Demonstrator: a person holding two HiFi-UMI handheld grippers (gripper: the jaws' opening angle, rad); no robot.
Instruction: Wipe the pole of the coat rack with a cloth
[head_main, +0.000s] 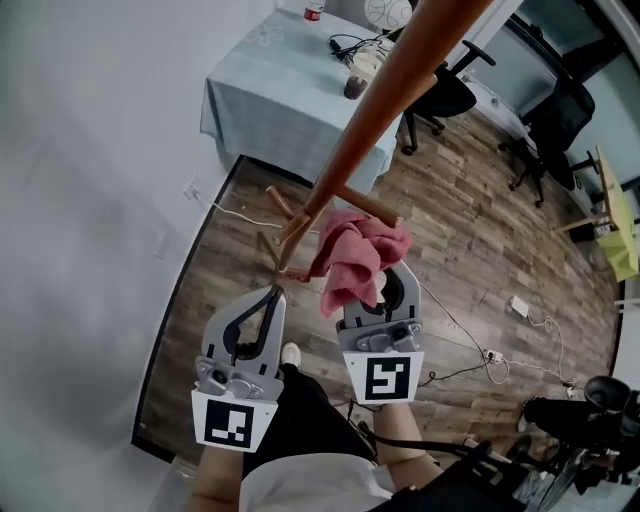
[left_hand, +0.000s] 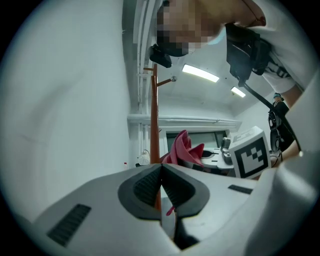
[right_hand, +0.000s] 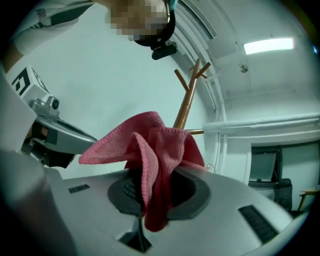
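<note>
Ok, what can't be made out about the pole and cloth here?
Head view: top of the coat rack pole, cut off by the upper edge.
Right gripper view: the pole's lower part, hidden by the cloth; contact unclear.
Left gripper view: the pole's base, hidden by the left gripper body.
Head view: items on the table, too small to name.

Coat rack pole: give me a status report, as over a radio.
Left gripper jaws together, low by the rack's legs. Right gripper shut on pink cloth, bunched at the lower pole. Nothing seen blocking the pole.
</note>
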